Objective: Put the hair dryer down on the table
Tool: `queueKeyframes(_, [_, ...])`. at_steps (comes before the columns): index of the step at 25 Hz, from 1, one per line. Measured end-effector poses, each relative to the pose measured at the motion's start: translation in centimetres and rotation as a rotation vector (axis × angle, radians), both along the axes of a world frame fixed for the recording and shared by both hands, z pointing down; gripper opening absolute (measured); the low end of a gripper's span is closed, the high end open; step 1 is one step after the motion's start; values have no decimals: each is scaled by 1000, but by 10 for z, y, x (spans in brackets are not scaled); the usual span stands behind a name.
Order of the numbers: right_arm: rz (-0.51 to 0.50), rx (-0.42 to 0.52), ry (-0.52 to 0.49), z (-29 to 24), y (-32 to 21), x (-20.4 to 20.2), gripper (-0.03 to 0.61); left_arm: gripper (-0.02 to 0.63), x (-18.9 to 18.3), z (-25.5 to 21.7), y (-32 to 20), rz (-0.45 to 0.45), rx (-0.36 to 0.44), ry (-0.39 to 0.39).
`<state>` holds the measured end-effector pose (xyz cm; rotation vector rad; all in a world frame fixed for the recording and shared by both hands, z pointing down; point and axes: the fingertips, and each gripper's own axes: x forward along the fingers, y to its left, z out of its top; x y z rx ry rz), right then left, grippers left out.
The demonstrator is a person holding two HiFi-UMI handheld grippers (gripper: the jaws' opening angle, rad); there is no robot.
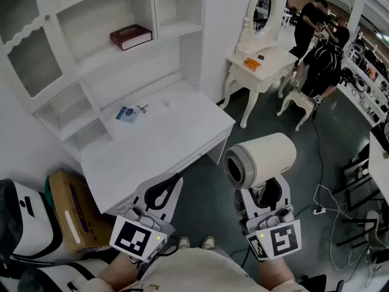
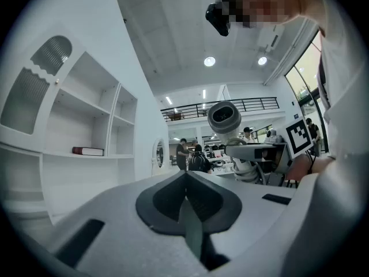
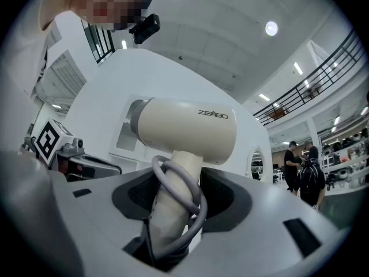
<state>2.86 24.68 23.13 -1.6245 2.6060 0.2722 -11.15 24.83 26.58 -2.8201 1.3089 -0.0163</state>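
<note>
The hair dryer [image 1: 260, 160] was held upright in the air, off the near corner of the bench [image 1: 158, 142], not yet set down; a carry over the bench and a lowering were judged needed next. Its handle and looped cord [image 3: 202, 209] were clamped in the widely spread right tongs [image 1: 262, 194]. The left tongs [image 1: 172, 184] were seen closed, empty.

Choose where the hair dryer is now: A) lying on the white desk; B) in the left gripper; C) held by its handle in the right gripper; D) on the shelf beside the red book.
C: the right gripper clamps the hair dryer by its handle.
</note>
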Motion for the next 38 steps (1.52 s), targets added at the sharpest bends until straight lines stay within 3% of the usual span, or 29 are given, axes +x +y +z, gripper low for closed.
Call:
queueKeyframes(21, [-20, -30, -52, 6, -6, 5, 206, 14, 9, 12, -8, 18, 19, -28])
queueKeyframes(26, [-19, -39, -45, 11, -4, 15, 206, 14, 23, 17, -6, 26, -28, -26])
queueKeyframes(38, [-28, -28, -51, 11, -5, 50, 206, 14, 57, 13, -7, 19, 24, -55])
